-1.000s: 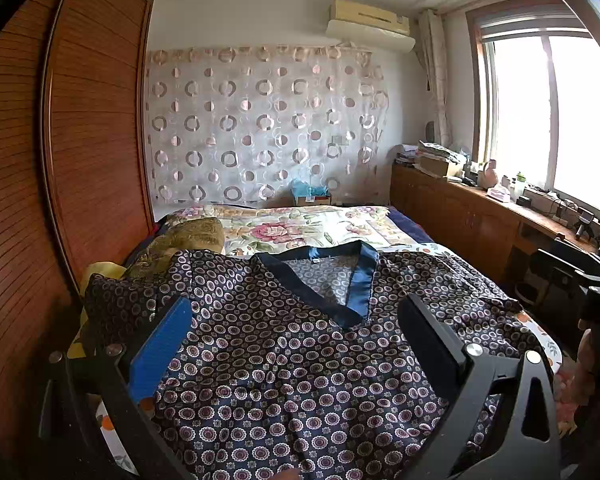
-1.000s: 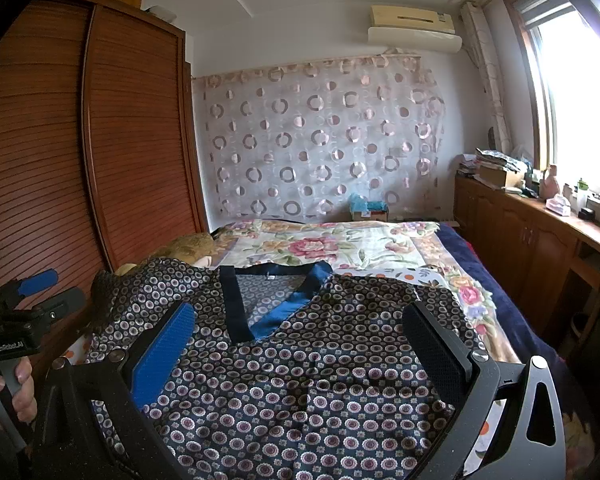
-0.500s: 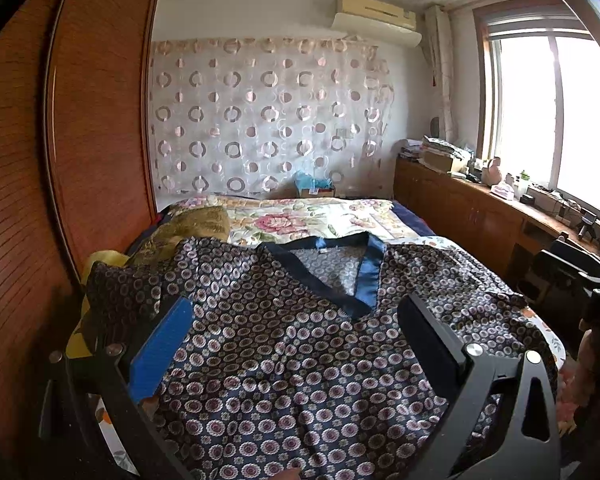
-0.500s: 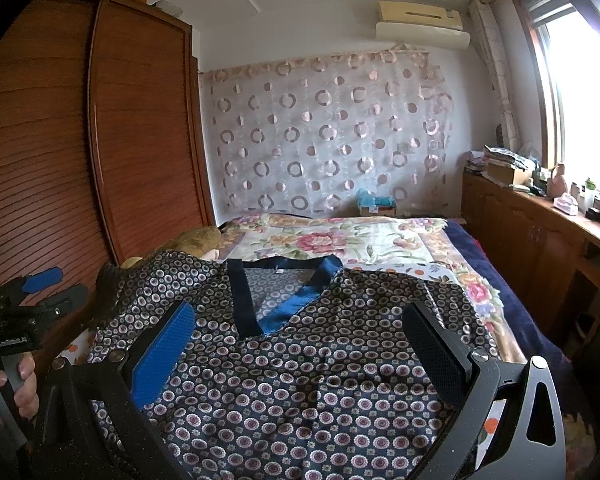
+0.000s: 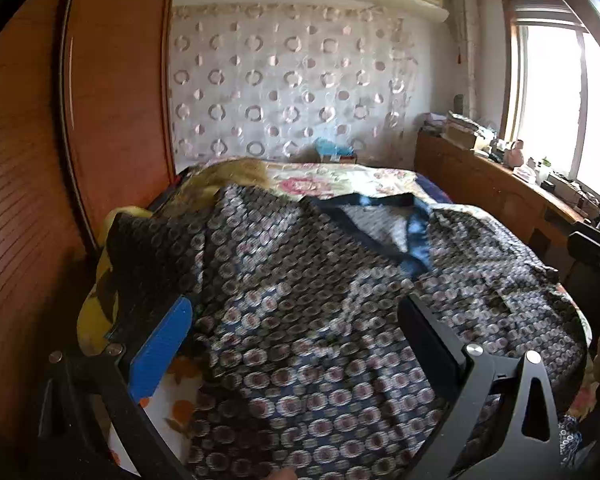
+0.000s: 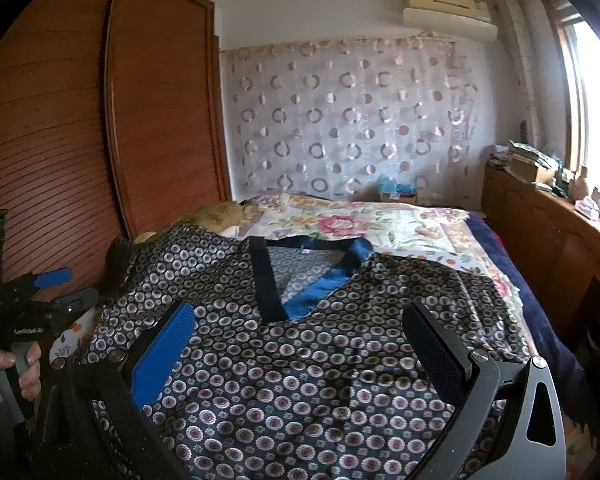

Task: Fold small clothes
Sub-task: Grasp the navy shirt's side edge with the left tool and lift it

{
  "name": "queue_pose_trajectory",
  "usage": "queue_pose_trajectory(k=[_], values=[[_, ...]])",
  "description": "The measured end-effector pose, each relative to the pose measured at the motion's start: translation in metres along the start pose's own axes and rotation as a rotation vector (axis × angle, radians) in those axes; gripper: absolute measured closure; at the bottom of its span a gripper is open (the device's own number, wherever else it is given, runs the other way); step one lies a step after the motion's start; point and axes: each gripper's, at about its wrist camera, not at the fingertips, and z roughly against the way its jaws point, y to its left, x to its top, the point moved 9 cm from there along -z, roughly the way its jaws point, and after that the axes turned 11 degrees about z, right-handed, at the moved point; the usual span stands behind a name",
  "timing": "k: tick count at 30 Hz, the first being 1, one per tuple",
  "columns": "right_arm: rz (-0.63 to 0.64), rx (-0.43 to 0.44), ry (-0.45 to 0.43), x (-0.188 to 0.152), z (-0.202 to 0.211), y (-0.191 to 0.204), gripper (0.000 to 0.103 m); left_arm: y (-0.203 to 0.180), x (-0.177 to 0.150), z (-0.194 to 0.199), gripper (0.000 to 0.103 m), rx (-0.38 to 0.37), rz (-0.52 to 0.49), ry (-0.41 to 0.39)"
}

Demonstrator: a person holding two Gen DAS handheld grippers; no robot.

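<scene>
Swinging leftward: left gripper (image 5: 296, 344), jaws wide apart and empty, its view now blurred and turned since half a second ago toward the garment's left sleeve (image 5: 148, 252) at 10 o'clock. Right gripper (image 6: 300, 344): jaws apart, empty, view nearly unchanged. Patterned garment (image 6: 300, 380): spread flat on the bed (image 6: 380, 224), unfolded. Judgement: first sleeve fold is being approached.

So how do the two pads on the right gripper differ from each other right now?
On the right gripper, the left pad is bright blue with a fine ribbed face; the right pad is black and dimpled. The blue one hangs over the garment's left part, the black one over its right. Both are long, flat, spread wide apart, and hold no cloth: the jaws are open.
</scene>
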Motion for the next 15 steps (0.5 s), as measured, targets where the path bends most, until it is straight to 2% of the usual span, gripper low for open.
queue_pose_trajectory(k=[6,11,15], values=[[0.022,0.03,0.02,0.001,-0.009,0.006,0.0,0.032,-0.008,-0.014,0.0,0.026,0.007,0.04],[0.049,0.057,0.046,0.001,-0.019,0.012,0.0,0.072,-0.013,-0.032,0.0,0.108,-0.011,0.086],[0.044,0.088,0.074,-0.004,-0.026,0.016,0.0,0.103,-0.017,-0.045,0.0,0.133,0.003,0.126]])
